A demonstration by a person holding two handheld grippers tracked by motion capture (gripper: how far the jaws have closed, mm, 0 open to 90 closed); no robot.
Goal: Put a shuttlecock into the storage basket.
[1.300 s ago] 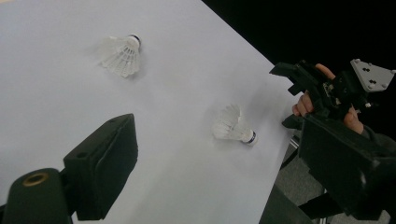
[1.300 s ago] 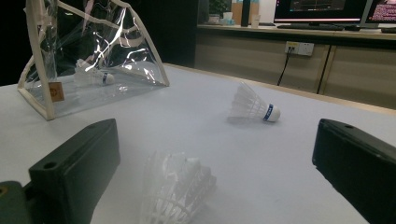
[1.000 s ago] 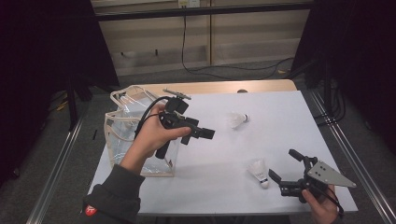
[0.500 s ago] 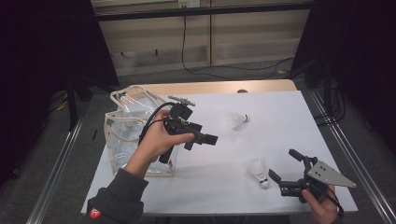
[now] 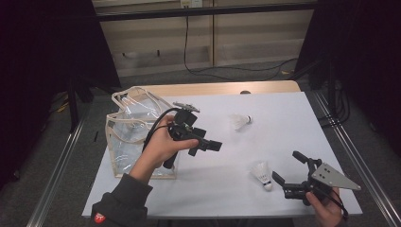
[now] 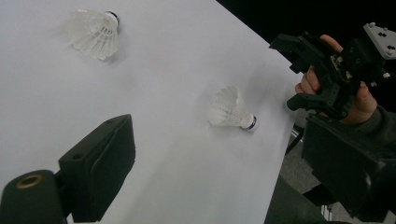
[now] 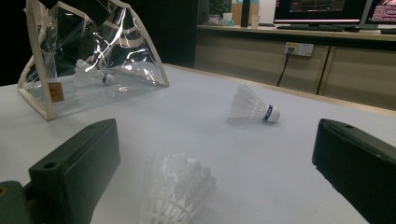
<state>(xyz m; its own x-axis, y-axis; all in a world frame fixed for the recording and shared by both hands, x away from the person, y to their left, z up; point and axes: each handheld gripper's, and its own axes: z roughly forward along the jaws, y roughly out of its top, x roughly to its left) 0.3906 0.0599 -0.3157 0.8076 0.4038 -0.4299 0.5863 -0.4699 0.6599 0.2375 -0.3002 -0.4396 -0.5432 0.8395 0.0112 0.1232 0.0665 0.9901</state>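
The relation I care about is the near shuttlecock (image 5: 262,174) against my right tool (image 5: 289,171). In the high view it lies at the lower right of the frame, just to the left of that tool's open jaws, apart from them and resting on the white surface (image 5: 302,127). In the right gripper view the same shuttlecock (image 7: 175,191) sits low in the centre of the frame, between my two spread jaws and close to the lens, so it is blurred; I think the feathers point toward the camera and the cork away, but I cannot be sure. From above, its long axis runs roughly up and down the frame, with the cork end nearer the bottom edge. The right tool holds nothing.

My left tool (image 5: 208,144) hangs in the air above the surface in the middle left of the high view, jaws apart and empty, just right of the clear bag (image 5: 135,137). It is much farther from the near shuttlecock than the right tool is. The left gripper view shows that shuttlecock (image 6: 231,109) at centre frame, cork toward the lower right.

A second shuttlecock (image 5: 240,121) lies upper centre, well apart from both tools, cork pointing right. A third (image 7: 92,74) already sits inside the bag.

I judge the right tool best placed for the near one.
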